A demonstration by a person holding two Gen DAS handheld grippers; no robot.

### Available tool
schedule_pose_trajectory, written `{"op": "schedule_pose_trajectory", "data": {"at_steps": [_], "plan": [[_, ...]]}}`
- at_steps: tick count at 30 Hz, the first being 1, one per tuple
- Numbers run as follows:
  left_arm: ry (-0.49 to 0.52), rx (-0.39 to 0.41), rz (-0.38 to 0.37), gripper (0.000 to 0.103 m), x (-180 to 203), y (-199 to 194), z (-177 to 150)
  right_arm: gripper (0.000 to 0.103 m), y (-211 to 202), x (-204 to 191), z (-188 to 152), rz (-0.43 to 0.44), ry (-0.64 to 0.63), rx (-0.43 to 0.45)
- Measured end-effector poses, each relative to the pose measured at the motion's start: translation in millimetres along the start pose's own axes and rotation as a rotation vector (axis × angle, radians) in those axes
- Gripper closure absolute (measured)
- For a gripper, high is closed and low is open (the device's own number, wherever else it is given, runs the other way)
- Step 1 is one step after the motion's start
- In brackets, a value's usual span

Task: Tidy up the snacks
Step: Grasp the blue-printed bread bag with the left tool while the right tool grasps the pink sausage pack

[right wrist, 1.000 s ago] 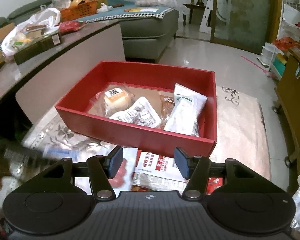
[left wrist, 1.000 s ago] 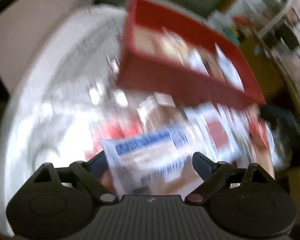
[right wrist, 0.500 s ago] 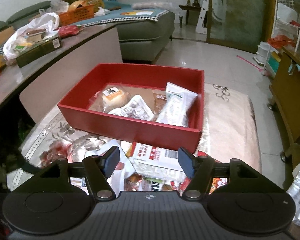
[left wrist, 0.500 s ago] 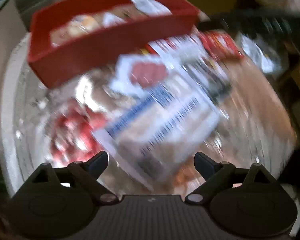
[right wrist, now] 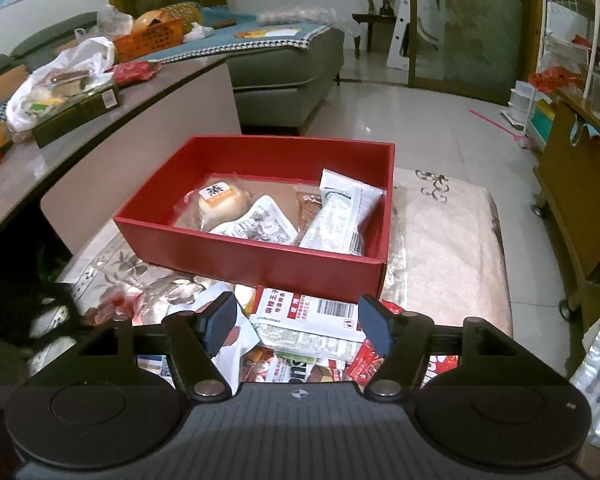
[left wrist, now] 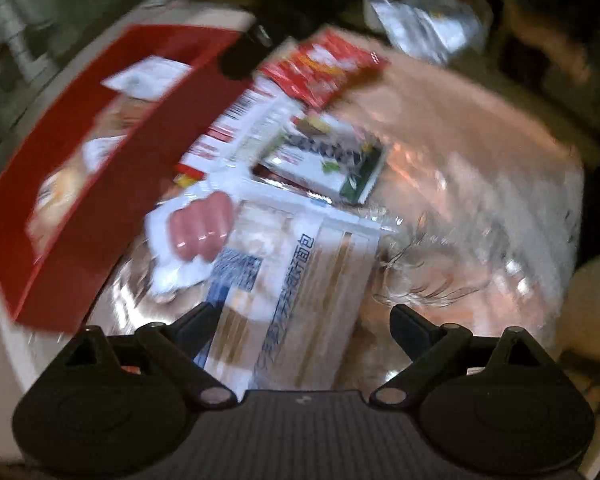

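Sausages show only from left claw.

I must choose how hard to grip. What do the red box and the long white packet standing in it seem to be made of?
Red box: probably cardboard with a matte finish; thin flat walls, sharp folded corners, brownish floor inside.
Long white packet: likely thin plastic film, slightly glossy; crimped sealed end and soft creases.

Your table wears a pale flowered cover, and straight on it you have the red box at the far side and — just before its front wall — a loose heap of snack packets overlapping one another.
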State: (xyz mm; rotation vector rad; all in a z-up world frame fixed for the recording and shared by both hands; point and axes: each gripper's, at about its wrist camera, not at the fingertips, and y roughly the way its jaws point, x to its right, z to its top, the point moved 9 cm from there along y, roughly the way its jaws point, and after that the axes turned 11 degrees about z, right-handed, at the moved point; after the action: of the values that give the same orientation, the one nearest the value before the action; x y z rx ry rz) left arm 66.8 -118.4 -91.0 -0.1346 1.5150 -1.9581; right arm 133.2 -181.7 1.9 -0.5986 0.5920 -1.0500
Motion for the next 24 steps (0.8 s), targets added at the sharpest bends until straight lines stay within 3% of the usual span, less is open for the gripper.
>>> {"op": "schedule_pose_trajectory", "data": {"at_steps": [2,3,5,8,11,14,16,18,21,24], "plan": [[0.003,-0.01,0.039,0.004,-1.1,17.8,2.3,0.029,2.8,5.6,-1.2,-0.007,0.002,-0.011],[-0.056,-0.003,0.011,0.008,-5.4,18.1,2.7,0.03,4.0,8.2,-1.7,-0.012,0.001,-0.016],[-0.194,0.022,-0.004,0.019,-15.6,10.8,0.8,0.034,6.3,13.0,-1.7,-0.02,-0.006,-0.029],[-0.425,0.067,-0.056,0.024,-22.9,-6.6,-14.2,0.043,9.8,15.5,-1.5,-0.015,0.006,-0.045],[-0.703,0.102,-0.088,0.026,-30.3,-21.6,-36.7,0.044,16.4,15.6,-9.2,-0.016,0.037,-0.087],[-0.9,0.137,-0.086,0.027,-44.0,-37.1,-57.1,0.048,24.4,0.4,-17.4,0.065,0.091,-0.121],[-0.939,0.153,-0.045,0.028,-53.5,-44.7,-66.0,0.048,31.4,-12.6,-18.3,0.078,0.069,-0.132],[-0.981,0.156,-0.002,0.028,-65.8,-47.7,-76.7,0.048,41.6,-31.2,-14.4,0.076,-0.044,-0.134],[-1.057,0.143,-0.025,0.028,-77.0,-44.5,-88.9,0.047,60.9,-56.7,-6.7,0.091,-0.175,-0.155],[-1.053,0.136,-0.029,0.028,-80.5,-43.7,-89.0,0.041,89.9,-74.1,-2.7,0.079,-0.29,-0.222]]}}
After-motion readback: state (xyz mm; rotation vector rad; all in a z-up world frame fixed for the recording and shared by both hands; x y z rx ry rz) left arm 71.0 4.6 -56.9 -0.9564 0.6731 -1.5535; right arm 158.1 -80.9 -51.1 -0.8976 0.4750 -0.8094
